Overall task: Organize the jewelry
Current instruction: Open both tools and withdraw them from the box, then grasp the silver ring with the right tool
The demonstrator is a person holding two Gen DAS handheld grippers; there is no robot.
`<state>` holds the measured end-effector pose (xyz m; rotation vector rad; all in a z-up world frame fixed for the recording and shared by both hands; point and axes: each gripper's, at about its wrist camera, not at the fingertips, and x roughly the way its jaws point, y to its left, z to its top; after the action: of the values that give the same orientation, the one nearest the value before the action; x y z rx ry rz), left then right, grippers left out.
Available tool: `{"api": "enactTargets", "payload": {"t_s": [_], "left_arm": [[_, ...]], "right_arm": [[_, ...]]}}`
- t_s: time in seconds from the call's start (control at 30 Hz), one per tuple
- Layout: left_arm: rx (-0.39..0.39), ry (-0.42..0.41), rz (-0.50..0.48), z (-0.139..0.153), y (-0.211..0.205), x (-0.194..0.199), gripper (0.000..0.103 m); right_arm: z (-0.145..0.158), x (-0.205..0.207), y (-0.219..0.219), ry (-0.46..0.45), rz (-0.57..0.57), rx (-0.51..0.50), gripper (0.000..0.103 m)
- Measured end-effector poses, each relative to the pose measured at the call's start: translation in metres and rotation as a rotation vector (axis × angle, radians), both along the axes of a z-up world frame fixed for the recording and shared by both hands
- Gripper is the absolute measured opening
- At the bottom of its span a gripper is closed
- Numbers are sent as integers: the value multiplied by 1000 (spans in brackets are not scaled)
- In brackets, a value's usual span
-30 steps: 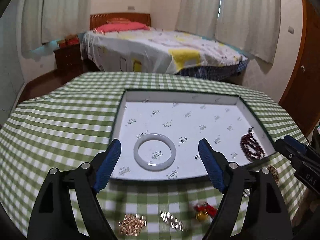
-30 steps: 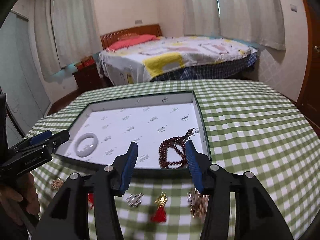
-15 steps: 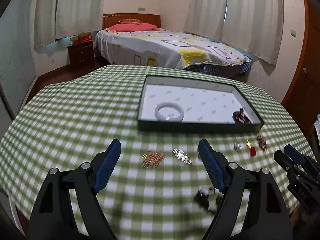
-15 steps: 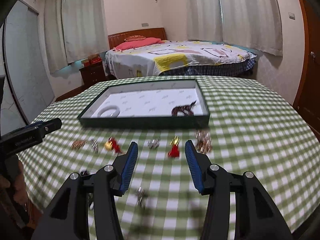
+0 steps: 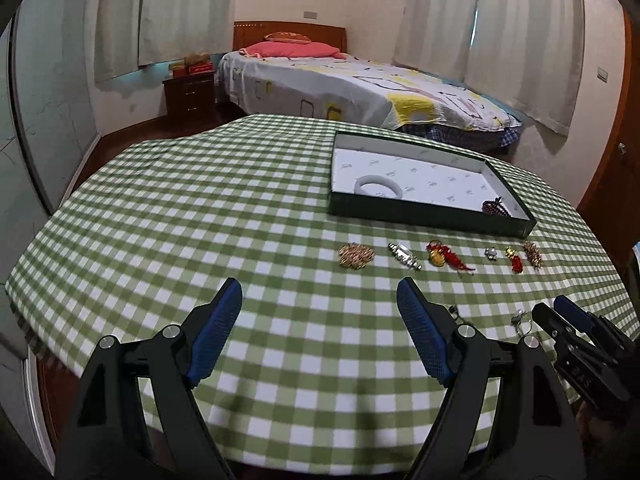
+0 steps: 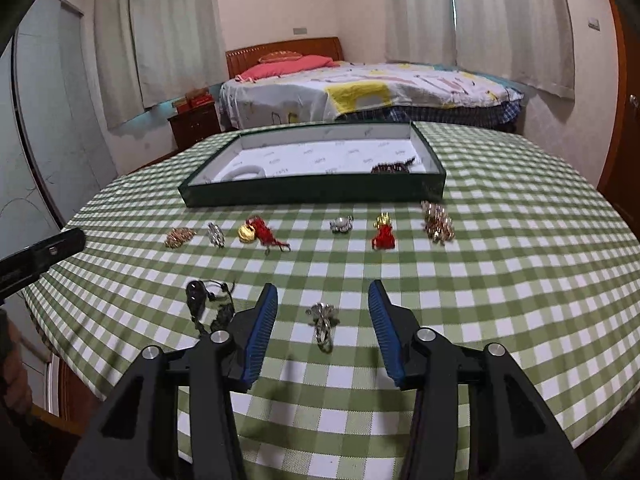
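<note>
We take the silver ring (image 6: pixel 322 322) as the piece in hand: it lies on the green checked tablecloth (image 6: pixel 500 280), directly ahead of the right gripper (image 6: pixel 323 320) and framed between its two blue pads (image 6: pixel 262 330), with cloth showing on either side of it. Its long axis runs roughly toward and away from the camera, a cluster head at the far end and the band trailing nearer us, so the pads would meet it across its narrow width. The jaws are closing, but they do not yet touch the ring.

The right hand is plainly the nearer one. The left gripper (image 5: pixel 320 332) hangs spread wide over bare cloth with nothing between its pads, left of the ring.

Beyond the ring, a row of small pieces lies in front of the green tray (image 6: pixel 312 194). Inside the tray, well beyond the ring, sit a white bangle (image 6: pixel 244 172) at the left and a dark red bead bracelet (image 6: pixel 390 168) at the right. To the ring's left lies a black piece with a cord (image 6: pixel 208 304), partly hidden by the right gripper's left finger.

Whether the gripper is low enough for the pads to catch the ring, we cannot tell from this view. The ring's shape is blurred. The near wall of the tray cuts off the lower part of both pieces inside it.
</note>
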<state>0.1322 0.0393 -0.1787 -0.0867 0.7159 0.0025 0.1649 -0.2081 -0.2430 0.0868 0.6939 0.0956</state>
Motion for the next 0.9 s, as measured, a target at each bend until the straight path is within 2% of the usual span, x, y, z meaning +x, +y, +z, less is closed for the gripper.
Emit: {"api": "enactTargets", "payload": {"t_s": [0.37, 0.53, 0.9], "left_arm": [[-24, 39, 48, -14, 20, 1, 78], [-26, 59, 44, -21, 19, 4, 78], [-8, 83, -4, -29, -3, 8, 78]], "right_arm": [[-20, 17, 9, 58, 4, -16, 38], [-26, 23, 11, 91, 9, -24, 23], [-16, 16, -9, 62, -11, -24, 22]]}}
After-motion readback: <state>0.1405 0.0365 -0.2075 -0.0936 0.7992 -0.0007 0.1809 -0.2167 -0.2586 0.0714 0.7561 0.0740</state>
